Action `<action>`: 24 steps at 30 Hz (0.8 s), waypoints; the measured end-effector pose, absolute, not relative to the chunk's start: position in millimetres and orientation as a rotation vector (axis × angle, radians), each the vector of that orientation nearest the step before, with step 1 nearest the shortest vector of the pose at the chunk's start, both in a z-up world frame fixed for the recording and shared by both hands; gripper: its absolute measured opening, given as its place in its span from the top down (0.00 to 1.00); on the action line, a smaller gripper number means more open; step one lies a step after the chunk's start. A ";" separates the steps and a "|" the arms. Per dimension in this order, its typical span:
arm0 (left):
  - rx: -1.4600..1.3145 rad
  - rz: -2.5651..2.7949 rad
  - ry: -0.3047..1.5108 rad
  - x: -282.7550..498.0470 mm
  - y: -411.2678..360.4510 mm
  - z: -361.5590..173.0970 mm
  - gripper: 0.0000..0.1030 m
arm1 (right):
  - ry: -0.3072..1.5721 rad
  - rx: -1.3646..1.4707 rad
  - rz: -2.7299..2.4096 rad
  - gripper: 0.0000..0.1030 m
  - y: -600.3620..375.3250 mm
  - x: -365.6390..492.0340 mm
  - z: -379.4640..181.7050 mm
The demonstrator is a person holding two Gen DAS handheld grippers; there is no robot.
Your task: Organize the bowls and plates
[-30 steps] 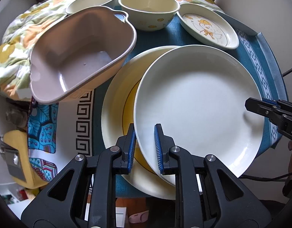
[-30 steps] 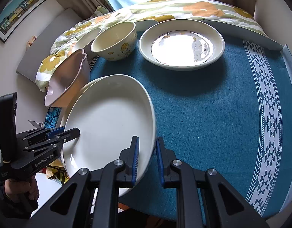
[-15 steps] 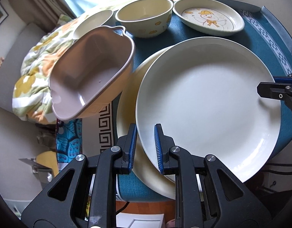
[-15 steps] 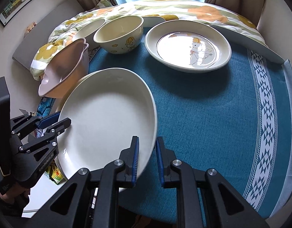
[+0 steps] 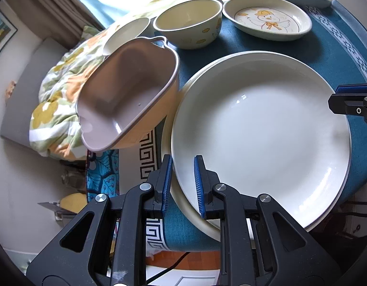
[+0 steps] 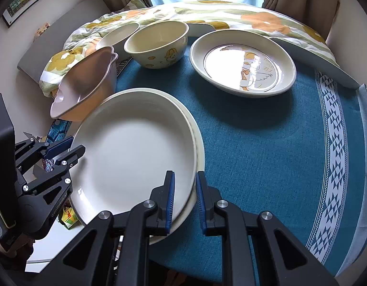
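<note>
Two grippers are clamped on opposite rims of the white plate point(image 5: 259, 138): the left gripper point(image 5: 182, 178) at lower centre of its view, the right gripper point(image 6: 185, 190) likewise. That plate sits almost squarely over the cream plate point(image 6: 199, 147) on the blue tablecloth point(image 6: 267, 147). Stacking appears to be the step in hand; next, judged, both grips release once the plate rests flat, leaving the bowls at upper left.

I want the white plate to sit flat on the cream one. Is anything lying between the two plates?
Nothing visible does. The white plate, gripped at opposite rims by the left gripper and right gripper, sits directly over the cream plate. The pink dish stands off to the side.
</note>
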State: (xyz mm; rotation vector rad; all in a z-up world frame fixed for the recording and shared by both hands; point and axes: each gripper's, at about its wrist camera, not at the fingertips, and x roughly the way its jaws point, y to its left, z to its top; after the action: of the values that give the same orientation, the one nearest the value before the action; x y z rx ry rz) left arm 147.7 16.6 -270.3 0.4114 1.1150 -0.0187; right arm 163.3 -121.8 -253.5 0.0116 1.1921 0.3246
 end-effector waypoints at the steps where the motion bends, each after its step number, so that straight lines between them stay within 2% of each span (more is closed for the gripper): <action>1: 0.408 -0.020 1.115 147.5 17.0 -270.1 0.85 | 1.191 0.008 0.325 0.84 -121.4 163.2 -253.4; 13: 0.361 -0.034 1.125 149.1 23.1 -262.6 0.85 | 1.190 0.038 0.325 0.84 -126.2 163.1 -250.8; 20: 0.204 -0.112 1.026 150.7 22.6 -202.4 0.84 | 1.103 0.103 0.303 0.84 -150.1 157.6 -215.4; 21: 0.174 -0.128 1.012 152.4 23.1 -192.9 0.84 | 1.074 0.105 0.298 0.76 -153.6 155.6 -207.9; 22: 0.150 -0.145 1.003 154.6 22.9 -184.4 0.84 | 1.047 0.110 0.295 0.52 -156.5 153.9 -200.3; 23: 0.131 -0.164 1.002 157.3 22.7 -177.6 0.83 | 1.021 0.122 0.294 0.36 -160.3 152.7 -193.0; 24: 0.117 -0.180 1.004 160.3 21.7 -172.2 0.82 | 0.995 0.136 0.291 0.10 -164.2 151.4 -186.1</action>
State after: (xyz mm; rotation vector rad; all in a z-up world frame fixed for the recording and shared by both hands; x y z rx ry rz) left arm 160.3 21.7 -172.2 0.1173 1.0043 -0.1797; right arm 151.4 -164.2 -186.1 0.1364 0.9945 0.2905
